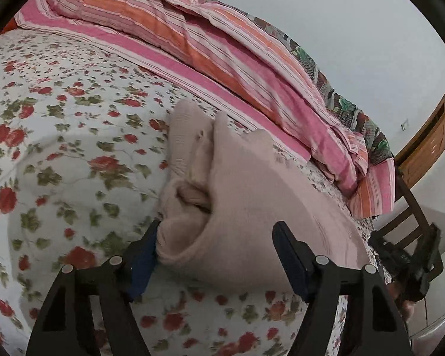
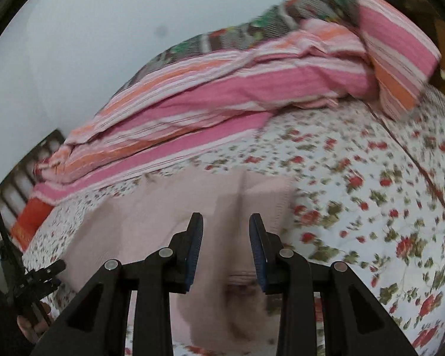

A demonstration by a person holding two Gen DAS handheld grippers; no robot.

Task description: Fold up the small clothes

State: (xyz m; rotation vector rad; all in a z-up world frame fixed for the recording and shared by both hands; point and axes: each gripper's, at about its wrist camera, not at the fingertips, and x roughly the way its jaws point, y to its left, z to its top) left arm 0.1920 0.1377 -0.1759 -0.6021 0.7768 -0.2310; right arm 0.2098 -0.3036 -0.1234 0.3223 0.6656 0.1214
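A pale pink knit garment (image 1: 252,195) lies crumpled on the floral bedsheet (image 1: 74,148). My left gripper (image 1: 219,237) is open, its jaws wide apart, with the bunched edge of the garment between them and its left finger (image 1: 145,255) touching the cloth. In the right wrist view the same garment (image 2: 151,216) lies spread flat under my right gripper (image 2: 226,225), which is open with a moderate gap and hovers just over the cloth. The right gripper also shows at the right edge of the left wrist view (image 1: 412,261).
A pink and orange striped quilt (image 1: 210,47) is heaped along the far side of the bed, also in the right wrist view (image 2: 222,89). A wooden chair (image 1: 424,148) stands past the bed's end. A white wall rises behind.
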